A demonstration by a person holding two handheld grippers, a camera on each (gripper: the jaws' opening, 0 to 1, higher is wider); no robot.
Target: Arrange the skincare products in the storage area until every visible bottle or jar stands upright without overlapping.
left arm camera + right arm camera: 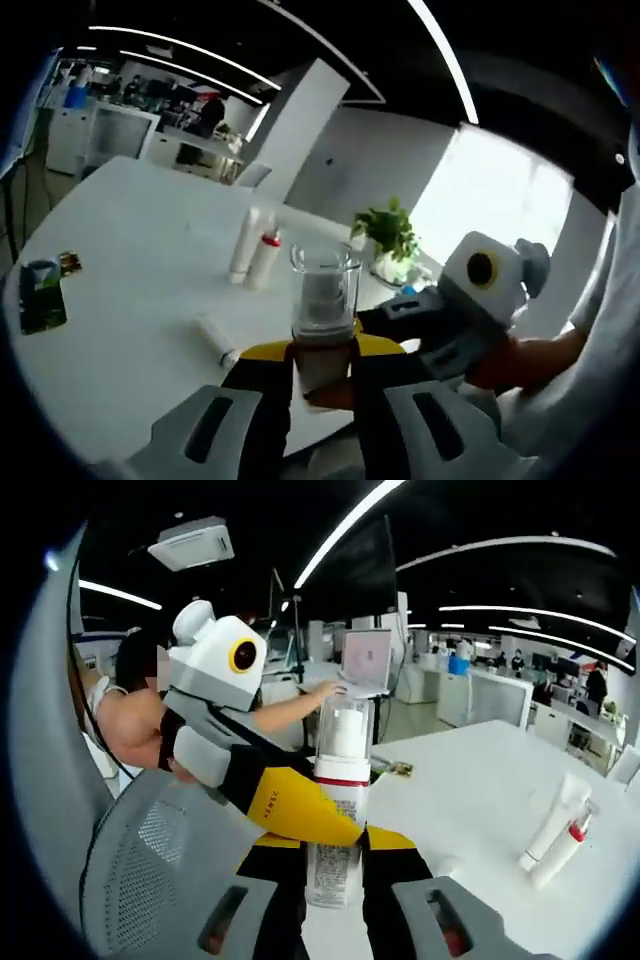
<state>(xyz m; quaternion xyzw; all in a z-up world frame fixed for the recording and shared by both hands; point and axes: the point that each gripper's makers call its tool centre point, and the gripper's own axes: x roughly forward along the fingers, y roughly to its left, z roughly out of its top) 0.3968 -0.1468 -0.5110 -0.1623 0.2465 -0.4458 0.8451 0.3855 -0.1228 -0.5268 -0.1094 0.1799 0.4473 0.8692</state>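
Observation:
A white pump bottle (325, 300) with a clear cap and a red ring is held up above the white table (130, 250). My left gripper (325, 352) is shut on its lower body. My right gripper (388, 315) comes in from the right and meets the same bottle. In the right gripper view the bottle (341, 770) stands upright between the jaws of my right gripper (340, 842), and my left gripper (300, 815) reaches it from the left with its yellow jaw. Two white tubes (255, 250), one red-capped, appear to stand side by side farther back. A third tube (215, 338) lies flat.
A potted plant (390, 235) stands at the table's far side. A green packet (40, 295) lies near the left edge. The two tubes (558, 832) show at the right of the table (480, 780). A grey mesh chair (150, 860) is close by, with a person (130, 720) and laptop (365, 660) behind.

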